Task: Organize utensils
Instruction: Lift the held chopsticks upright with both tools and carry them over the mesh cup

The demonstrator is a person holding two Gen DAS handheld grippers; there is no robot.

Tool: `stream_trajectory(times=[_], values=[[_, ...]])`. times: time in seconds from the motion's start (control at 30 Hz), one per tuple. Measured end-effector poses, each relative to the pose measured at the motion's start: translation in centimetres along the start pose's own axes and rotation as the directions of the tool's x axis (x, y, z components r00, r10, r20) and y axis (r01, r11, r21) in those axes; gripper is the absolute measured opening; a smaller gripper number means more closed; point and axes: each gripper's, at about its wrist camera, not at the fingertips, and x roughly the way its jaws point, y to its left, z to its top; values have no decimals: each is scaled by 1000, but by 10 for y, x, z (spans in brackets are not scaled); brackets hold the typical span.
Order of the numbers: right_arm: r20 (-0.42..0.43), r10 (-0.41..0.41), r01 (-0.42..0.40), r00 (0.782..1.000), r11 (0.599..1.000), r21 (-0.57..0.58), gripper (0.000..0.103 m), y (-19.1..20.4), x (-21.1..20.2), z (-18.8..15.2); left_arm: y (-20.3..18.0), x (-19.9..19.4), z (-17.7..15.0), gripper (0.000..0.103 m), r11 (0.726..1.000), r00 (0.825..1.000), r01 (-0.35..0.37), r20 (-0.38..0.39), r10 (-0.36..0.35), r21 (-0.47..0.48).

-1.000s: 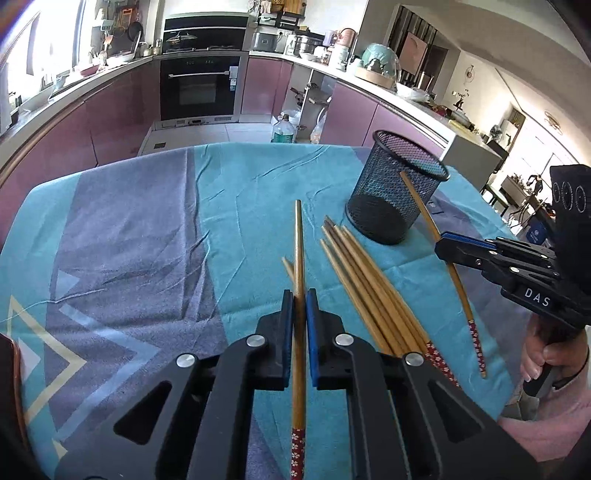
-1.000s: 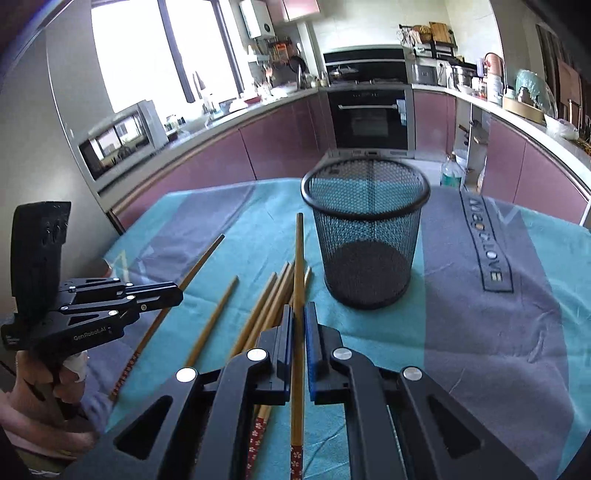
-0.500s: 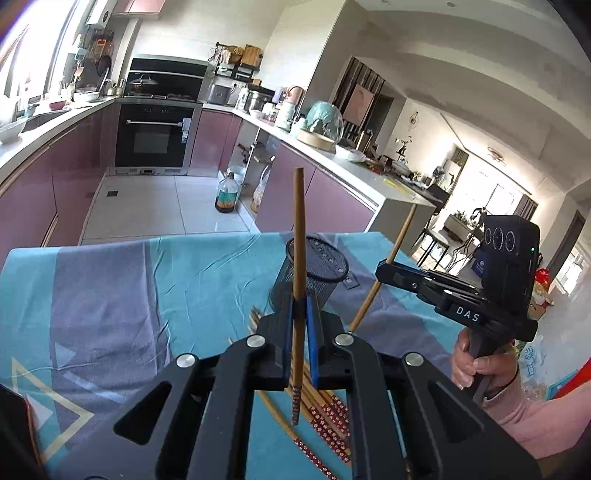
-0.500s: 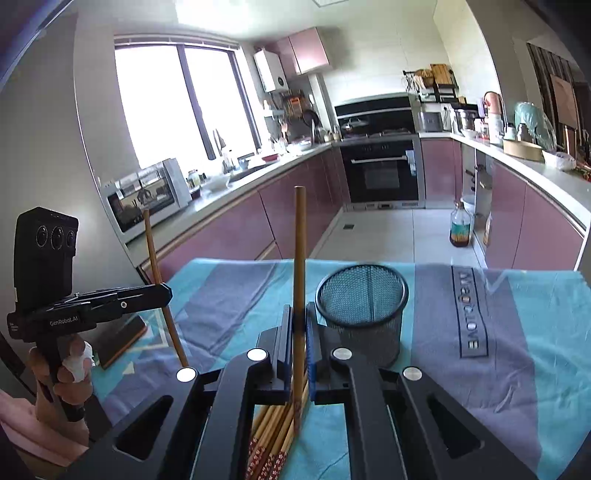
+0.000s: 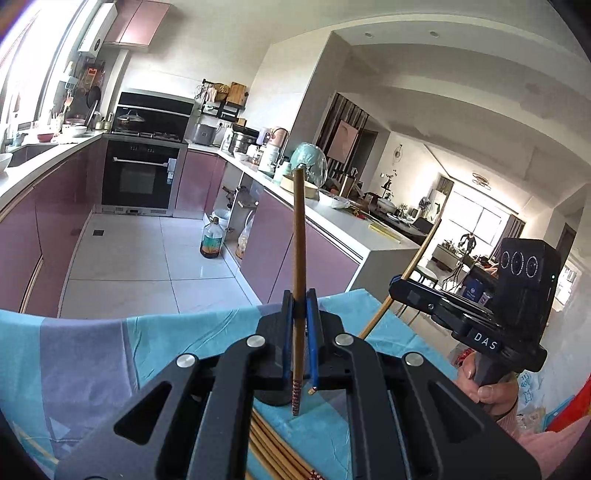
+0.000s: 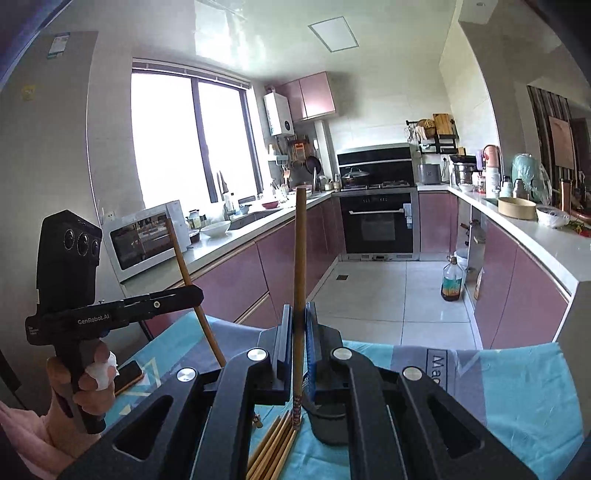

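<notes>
Left claw [image 5: 299,306] and right claw [image 6: 295,321] each clamp one slim, round wooden chopstick [image 5: 298,236] upright above the cloth-covered bench [image 5: 92,354].

Wrist views near-level, sharing oven [image 5: 142,177], table [image 5: 92,354].

Daylight floods both views, bright and even. In the right wrist view the big kitchen window [image 6: 192,147] is blown out to pure white, and the glossy ceiling [image 6: 258,33] mirrors that glare around a flat ceiling panel light [image 6: 333,34]. In the left wrist view a second, far window [image 5: 480,218] washes out too, with more overexposure bleeding in at the top left corner. Heavy fisheye bending curves counters and walls, black vignette in the corners, a purple fringe at the left edge. Focus is crisp mid-frame; shadows on the teal tablecloth [image 5: 177,332] stay soft
</notes>
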Motion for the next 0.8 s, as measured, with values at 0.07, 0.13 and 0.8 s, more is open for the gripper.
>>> stream_trajectory(times=[0.07, 0.13, 0.8], values=[[26, -15, 15, 1000, 1000, -14, 5, -3, -1, 8, -6, 7, 10, 7, 1000, 1000, 3, 6, -3, 5], [42, -31, 32, 999, 999, -18, 5, -9, 1, 14, -12, 14, 19, 7, 1000, 1000, -1, 16, 1, 13], [-264, -46, 55, 964, 998, 26, 5, -40, 94, -29, 1, 164, -26, 8, 995, 973, -58, -216, 74, 82]])
